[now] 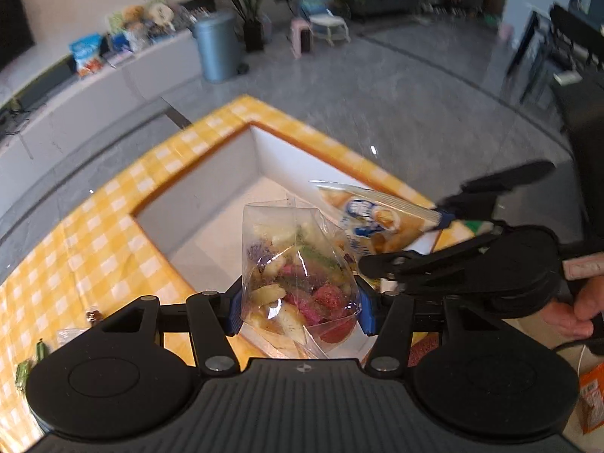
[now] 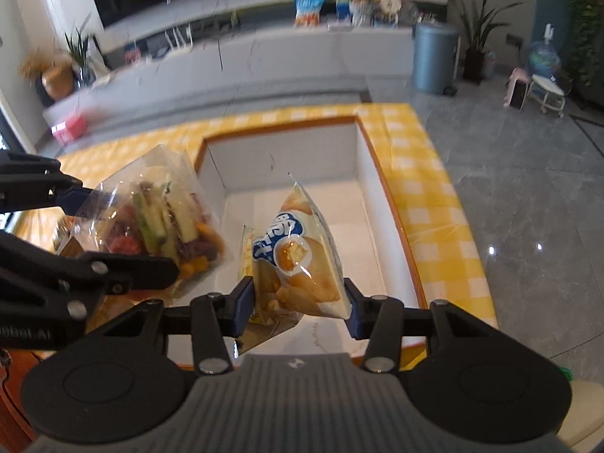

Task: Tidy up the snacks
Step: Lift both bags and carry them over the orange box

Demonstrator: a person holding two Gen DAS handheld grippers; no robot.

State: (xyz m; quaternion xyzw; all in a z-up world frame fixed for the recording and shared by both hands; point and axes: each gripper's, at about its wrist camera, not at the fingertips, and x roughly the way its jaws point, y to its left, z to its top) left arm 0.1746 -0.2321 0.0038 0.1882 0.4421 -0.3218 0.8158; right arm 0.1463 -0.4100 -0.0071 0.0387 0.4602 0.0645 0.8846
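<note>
Surroundings: I see a white box with an open top at frame centre in both wrist views, set on a yellow checked cloth. The visible part of the box floor is bare. In the right wrist view a grey bin stands at upper right on the tiled floor, beside a potted plant. A long white counter runs across the top of that view and carries more snack bags. In the left wrist view small green packets lie on the cloth at lower left, and a hand grips the other tool at right.

Obstructions: I note that the two held bags hang close together above the box opening; whether they touch I cannot tell.

Left gripper: jaws partly apart, blue pads pressed on both sides of a clear bag of mixed dried fruit and vegetable pieces. The bag sits at lower centre of the left view, over the near box edge.

Right gripper: jaws narrower, clamped on the lower end of a chip bag, yellow with a blue logo. The bag stands up from the pads, over the box interior.
</note>
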